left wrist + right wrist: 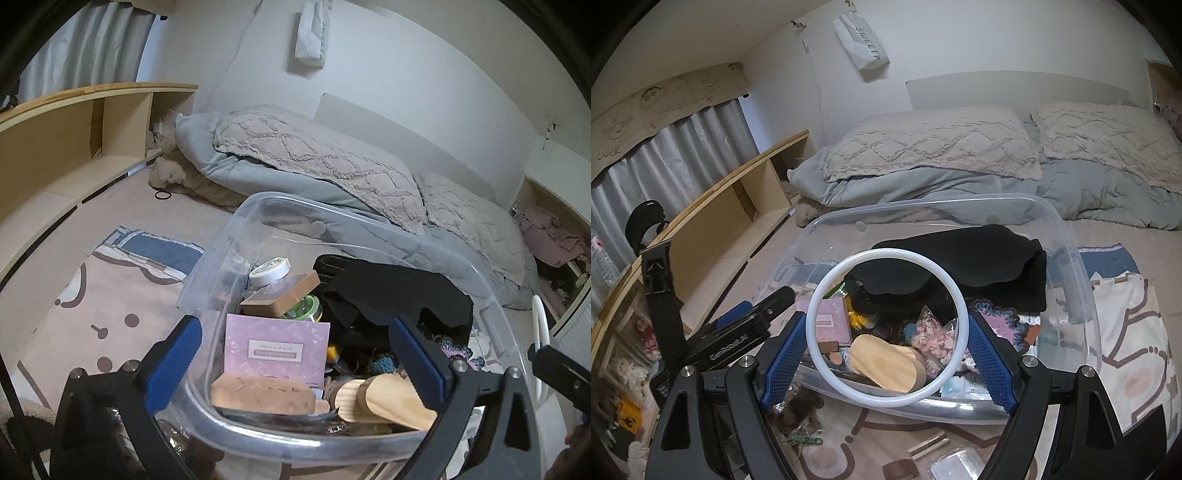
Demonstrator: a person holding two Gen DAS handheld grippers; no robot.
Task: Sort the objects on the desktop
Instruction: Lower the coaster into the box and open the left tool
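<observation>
A clear plastic bin [258, 441] stands on the patterned bedsheet. It holds a lilac box [275, 350], a brown box [280, 295], a white jar [269, 271], a black cloth [388, 291], a pale wooden piece [384, 402] and crochet bits. My left gripper [295, 363] is open wide over the bin's near left corner, one finger outside the wall, nothing pressed. My right gripper [886, 325] is shut on a white ring [886, 254], held upright in front of the bin [942, 202]. The ring's edge [537, 314] also shows at the right of the left wrist view.
Two pillows [934, 144] and a grey duvet [1089, 192] lie behind the bin. A wooden shelf unit [55, 140] runs along the left. Small loose items lie on the sheet near me: a green clip [805, 440] and a clear packet [956, 465]. A black hair tie [163, 195] lies farther off.
</observation>
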